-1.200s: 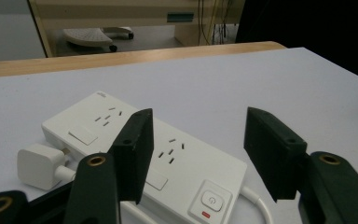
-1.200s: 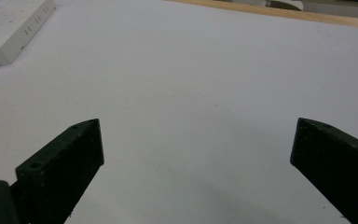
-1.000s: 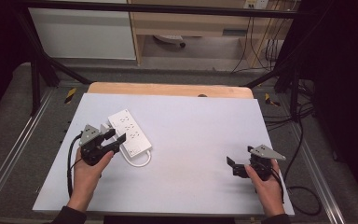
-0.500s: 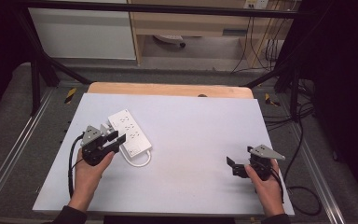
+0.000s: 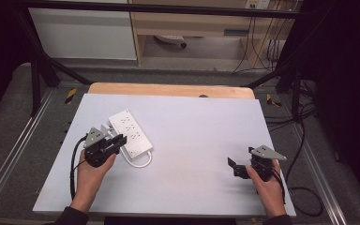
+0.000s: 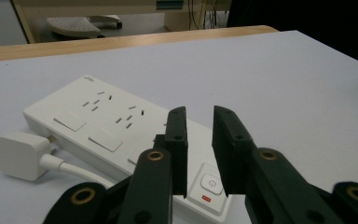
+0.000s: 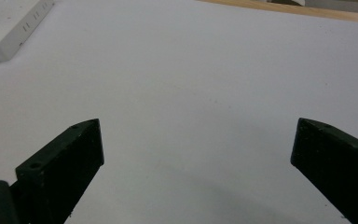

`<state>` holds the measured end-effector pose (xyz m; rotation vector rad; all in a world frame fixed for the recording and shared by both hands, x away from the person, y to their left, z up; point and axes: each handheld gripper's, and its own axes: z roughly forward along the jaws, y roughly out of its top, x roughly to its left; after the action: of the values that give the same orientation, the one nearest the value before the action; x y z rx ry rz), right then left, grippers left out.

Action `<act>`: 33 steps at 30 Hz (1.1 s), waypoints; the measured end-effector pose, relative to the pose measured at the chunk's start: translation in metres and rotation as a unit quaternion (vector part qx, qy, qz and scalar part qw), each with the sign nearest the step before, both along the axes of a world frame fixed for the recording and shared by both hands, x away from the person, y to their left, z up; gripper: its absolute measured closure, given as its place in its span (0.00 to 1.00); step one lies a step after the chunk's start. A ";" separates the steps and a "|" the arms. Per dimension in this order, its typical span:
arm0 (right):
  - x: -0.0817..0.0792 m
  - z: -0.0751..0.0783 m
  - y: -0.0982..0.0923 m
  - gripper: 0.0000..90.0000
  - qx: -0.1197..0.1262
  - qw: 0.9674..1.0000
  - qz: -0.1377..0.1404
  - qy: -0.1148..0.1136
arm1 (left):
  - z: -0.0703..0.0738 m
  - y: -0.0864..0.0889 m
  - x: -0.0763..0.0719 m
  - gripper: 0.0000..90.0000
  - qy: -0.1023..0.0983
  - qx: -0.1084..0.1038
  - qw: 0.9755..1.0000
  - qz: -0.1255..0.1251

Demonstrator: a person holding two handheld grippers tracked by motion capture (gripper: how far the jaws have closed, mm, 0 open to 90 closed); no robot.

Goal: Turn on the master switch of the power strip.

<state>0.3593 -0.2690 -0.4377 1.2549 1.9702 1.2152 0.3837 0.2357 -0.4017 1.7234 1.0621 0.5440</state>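
Left gripper (image 5: 117, 142) is hovering at the near end of the white power strip (image 5: 130, 132), at about 9 o'clock on the table (image 5: 197, 122). Its jaws have just been closing and are now standing a narrow gap apart, nothing pinched between them. In the left gripper view the gripper (image 6: 199, 119) is aiming over the strip's (image 6: 98, 116) power button (image 6: 210, 183), which is showing through the gap. A white plug (image 6: 17, 155) with its cord (image 6: 77, 170) is sitting at the strip's 9 o'clock edge, touching it. The cord is looping (image 5: 139, 162) on the tabletop at the strip's 6 o'clock side. Right gripper (image 5: 242, 160) is resting at about 4 o'clock on the table, well apart from the strip, jaws wide apart over bare surface (image 7: 205, 93).
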 end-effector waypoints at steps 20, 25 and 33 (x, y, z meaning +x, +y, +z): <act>0.000 -0.001 0.001 0.03 0.001 1.000 0.001 0.006 | -0.014 -0.004 0.005 0.98 0.026 0.011 0.999 -0.022; 0.001 -0.001 0.001 0.03 -0.002 1.000 0.001 0.006 | -0.017 -0.005 0.007 1.00 0.031 0.014 0.999 -0.027; 0.001 -0.001 0.001 0.03 -0.002 1.000 0.001 0.007 | -0.019 -0.006 0.008 1.00 0.037 0.019 0.999 -0.032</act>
<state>0.3600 -0.2684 -0.4386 1.2626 1.9829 1.2076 0.3913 0.2301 -0.4210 1.8166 1.0504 0.4669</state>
